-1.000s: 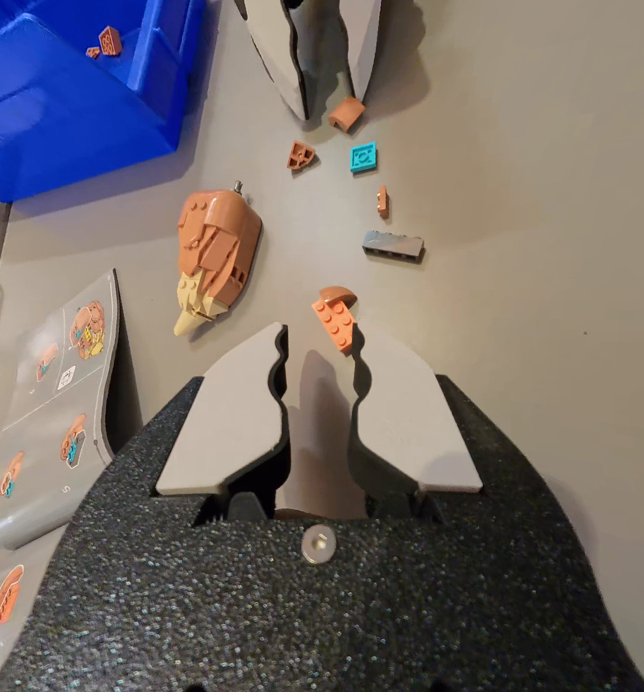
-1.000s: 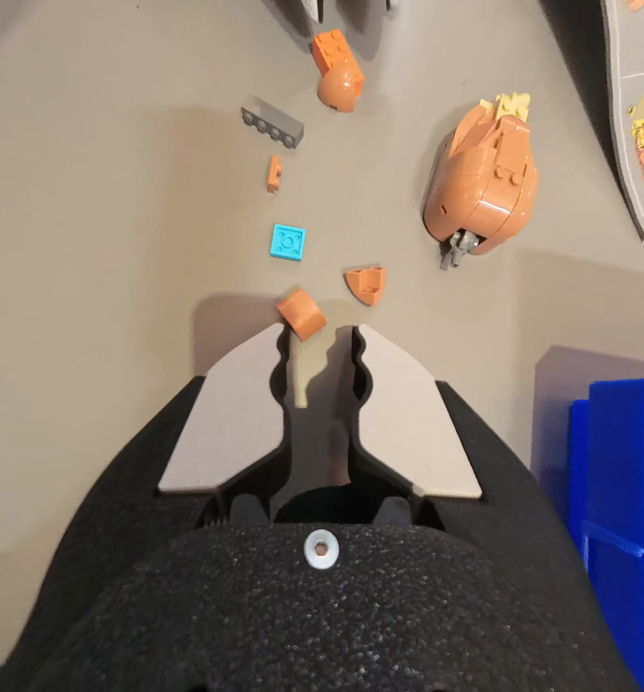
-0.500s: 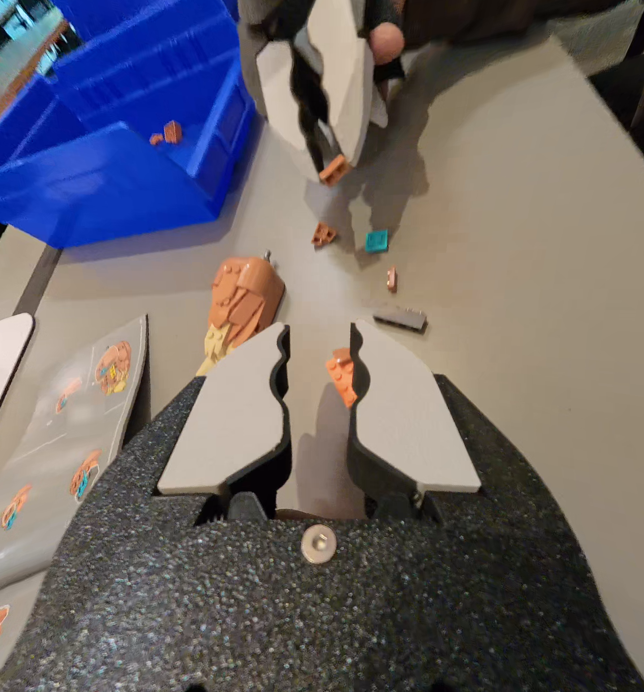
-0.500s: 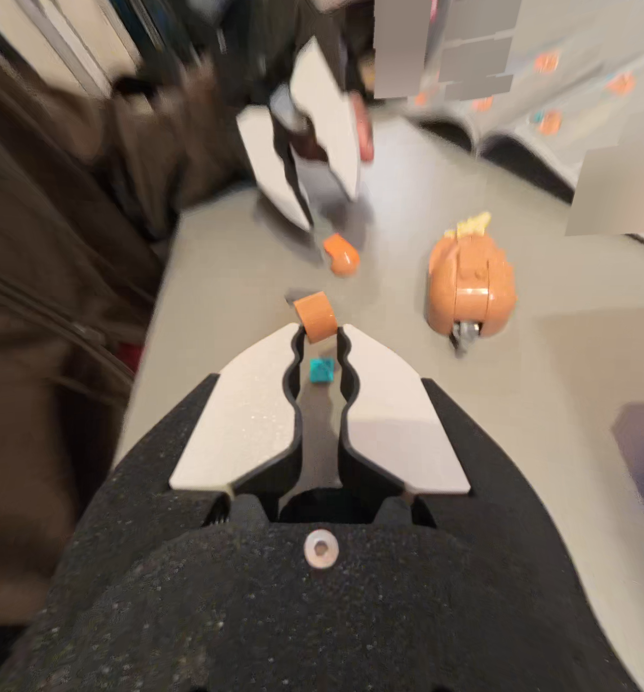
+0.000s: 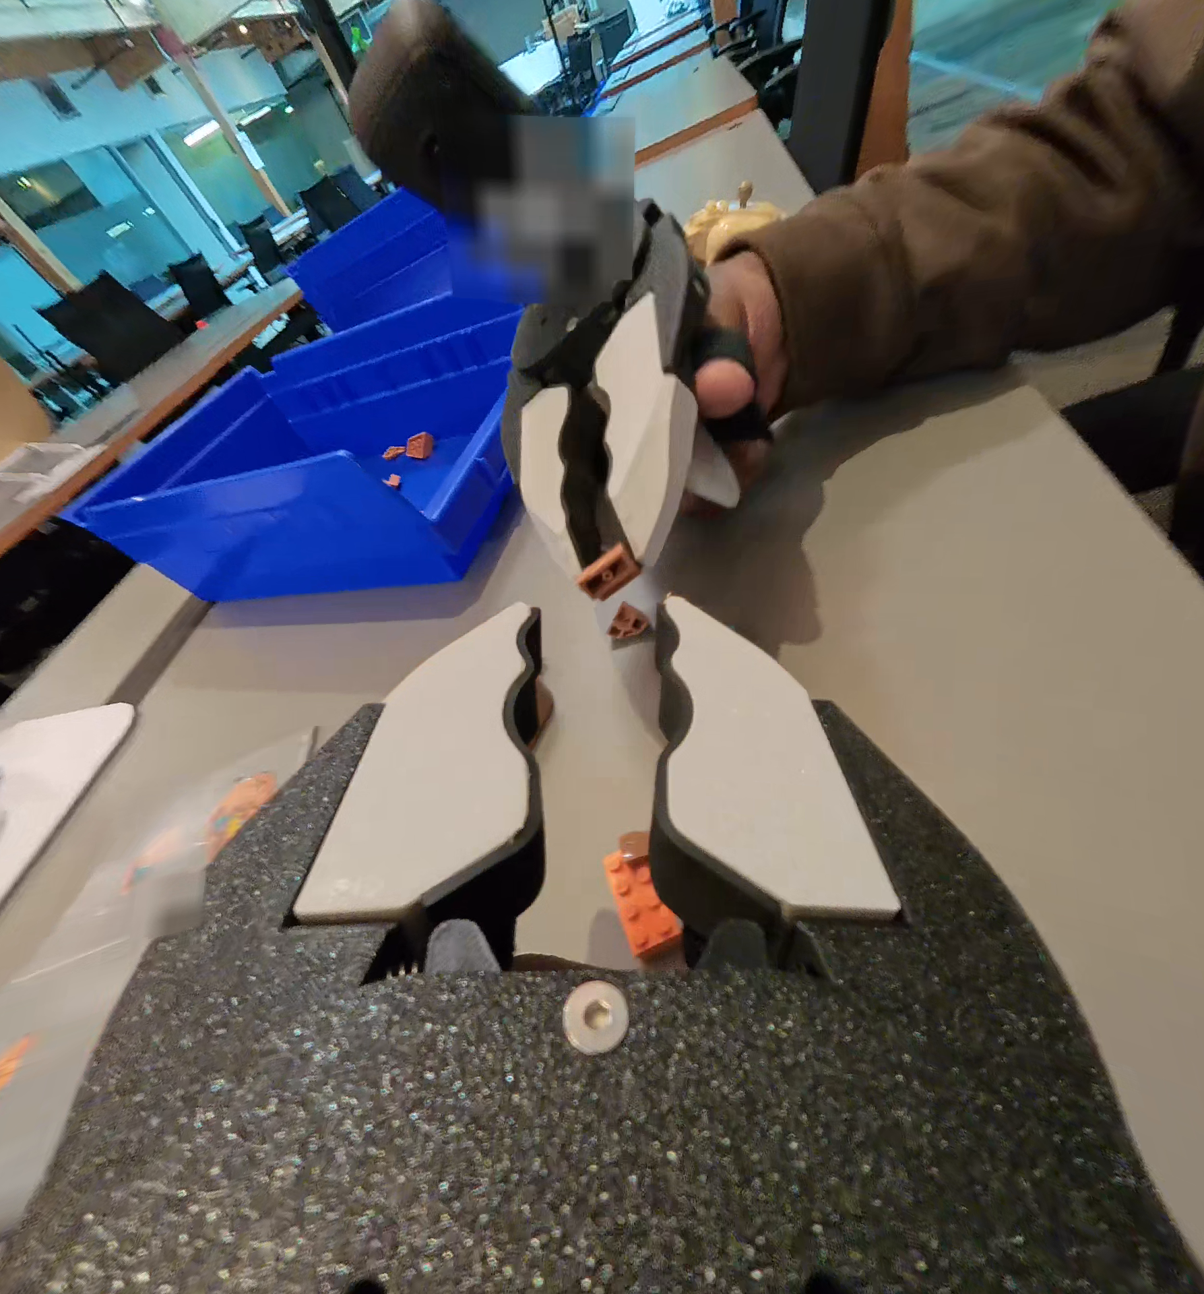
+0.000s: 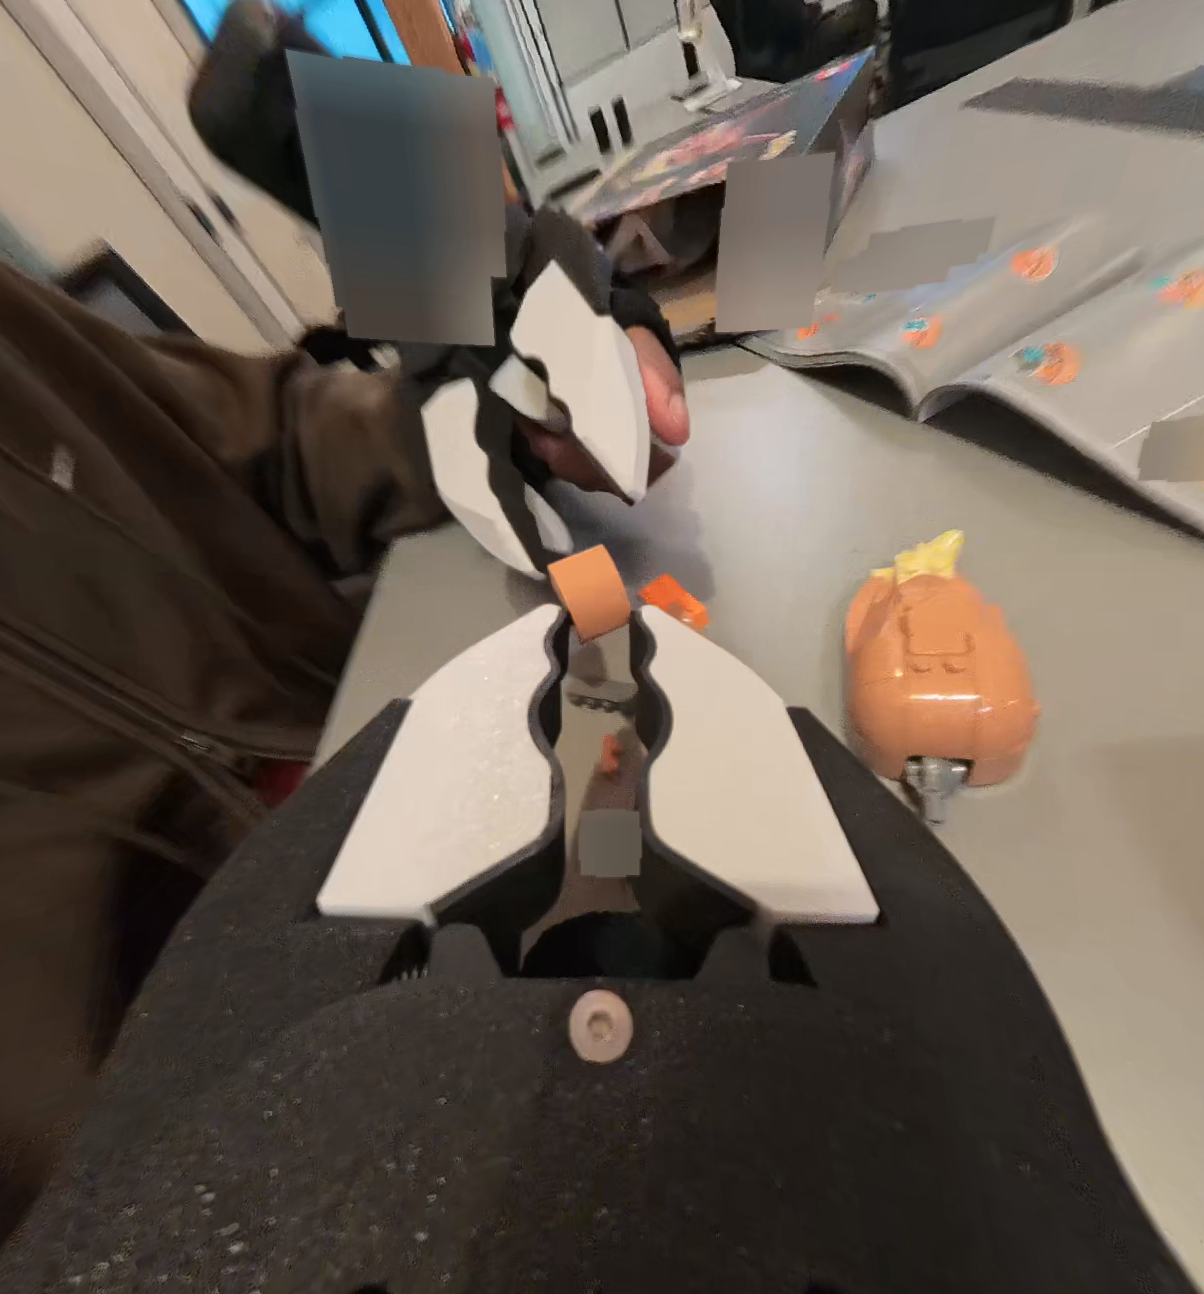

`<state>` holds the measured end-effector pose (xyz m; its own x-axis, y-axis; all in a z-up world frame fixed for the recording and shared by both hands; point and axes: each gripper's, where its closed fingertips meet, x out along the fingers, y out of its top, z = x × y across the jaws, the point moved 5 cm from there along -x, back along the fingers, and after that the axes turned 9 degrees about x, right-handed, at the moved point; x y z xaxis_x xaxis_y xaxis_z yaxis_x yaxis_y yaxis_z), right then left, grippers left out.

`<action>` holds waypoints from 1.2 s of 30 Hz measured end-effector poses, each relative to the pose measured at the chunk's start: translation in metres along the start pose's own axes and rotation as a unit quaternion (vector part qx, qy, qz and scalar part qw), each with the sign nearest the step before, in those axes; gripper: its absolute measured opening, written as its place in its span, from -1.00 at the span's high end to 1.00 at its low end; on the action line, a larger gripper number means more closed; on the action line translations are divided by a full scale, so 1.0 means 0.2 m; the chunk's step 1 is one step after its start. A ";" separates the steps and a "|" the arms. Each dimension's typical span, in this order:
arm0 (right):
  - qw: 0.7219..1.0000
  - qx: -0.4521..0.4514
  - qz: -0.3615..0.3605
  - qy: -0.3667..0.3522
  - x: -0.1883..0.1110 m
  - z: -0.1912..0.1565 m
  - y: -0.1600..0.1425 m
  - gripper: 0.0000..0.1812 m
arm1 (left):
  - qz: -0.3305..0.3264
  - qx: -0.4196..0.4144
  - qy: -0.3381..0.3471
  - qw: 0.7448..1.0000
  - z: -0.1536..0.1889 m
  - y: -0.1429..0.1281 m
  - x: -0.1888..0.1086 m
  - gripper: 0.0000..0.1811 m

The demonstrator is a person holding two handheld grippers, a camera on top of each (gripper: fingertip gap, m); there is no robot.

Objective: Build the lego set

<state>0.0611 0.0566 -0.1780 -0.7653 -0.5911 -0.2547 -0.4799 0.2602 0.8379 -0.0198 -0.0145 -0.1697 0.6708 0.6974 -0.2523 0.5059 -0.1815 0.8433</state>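
Note:
My right gripper (image 6: 595, 616) is shut on a small orange curved brick (image 6: 588, 592) and holds it above the grey table, tilted. It also shows in the left wrist view (image 5: 609, 553) with the brick (image 5: 607, 573) at its tips. My left gripper (image 5: 599, 616) is open and empty, raised over an orange studded plate with a dome piece (image 5: 641, 903) that lies on the table. The plate also shows in the right wrist view (image 6: 672, 599). The partly built orange model with a tan tip (image 6: 935, 672) lies to the right. A small orange wedge (image 5: 628, 622) lies between the two grippers.
Blue bins (image 5: 270, 518) with a few orange pieces stand at the far left. An open instruction booklet (image 6: 1005, 350) lies beyond the model. A small orange piece (image 6: 609, 753) lies under my right gripper. A person's brown sleeves (image 5: 970, 245) reach in. The tips of both grippers are at nearly the same place.
My right gripper closed on the curved brick and lifted it off the table. Both grippers rose and tilted up toward each other. The left stayed open over the orange plate.

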 end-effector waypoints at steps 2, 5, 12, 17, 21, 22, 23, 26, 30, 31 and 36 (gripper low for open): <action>0.996 -0.074 -0.013 -0.041 0.01 -0.01 0.00 0.82 | 0.004 -0.048 -0.016 0.999 -0.01 0.00 0.00 0.66; 0.977 -0.185 -0.021 -0.099 0.02 -0.01 0.01 0.82 | 0.007 -0.140 -0.061 0.988 -0.01 0.00 -0.01 0.66; 0.890 -0.422 -0.018 -0.169 0.06 -0.05 0.02 0.93 | 0.042 -0.355 -0.104 0.928 -0.07 -0.04 -0.02 0.66; 0.874 -0.449 -0.021 -0.184 0.07 -0.03 0.01 0.93 | -0.011 -0.359 -0.102 0.928 -0.05 -0.09 0.00 0.65; 0.852 -0.490 -0.015 -0.184 0.09 -0.06 0.00 0.93 | 0.022 -0.399 -0.137 0.907 -0.03 -0.07 0.01 0.62; 0.847 -0.500 -0.013 -0.181 0.10 -0.08 0.00 0.93 | 0.023 -0.406 -0.141 0.903 -0.03 -0.07 0.01 0.62; 0.844 -0.506 -0.012 -0.178 0.11 -0.09 0.00 0.93 | 0.023 -0.412 -0.144 0.899 -0.03 -0.08 0.01 0.61; 0.837 -0.518 -0.008 -0.175 0.12 -0.10 0.00 0.93 | 0.028 -0.413 -0.155 0.897 -0.02 -0.08 0.02 0.66; 0.840 -0.512 -0.011 -0.180 0.12 -0.08 -0.01 0.92 | 0.026 -0.371 -0.145 0.917 -0.01 -0.07 0.02 0.78; 0.843 -0.506 -0.010 -0.182 0.12 -0.08 -0.01 0.92 | 0.024 -0.356 -0.137 0.924 -0.01 -0.06 0.02 0.78; 0.862 -0.465 -0.019 -0.202 0.11 -0.04 0.00 0.84 | -0.003 -0.262 -0.077 0.962 -0.03 -0.07 0.02 0.79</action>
<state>0.0485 0.0381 -0.1798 -0.9335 -0.2230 -0.2810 -0.1009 -0.5883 0.8023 -0.0274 -0.0057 -0.1792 0.7608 0.5798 -0.2916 0.1949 0.2245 0.9548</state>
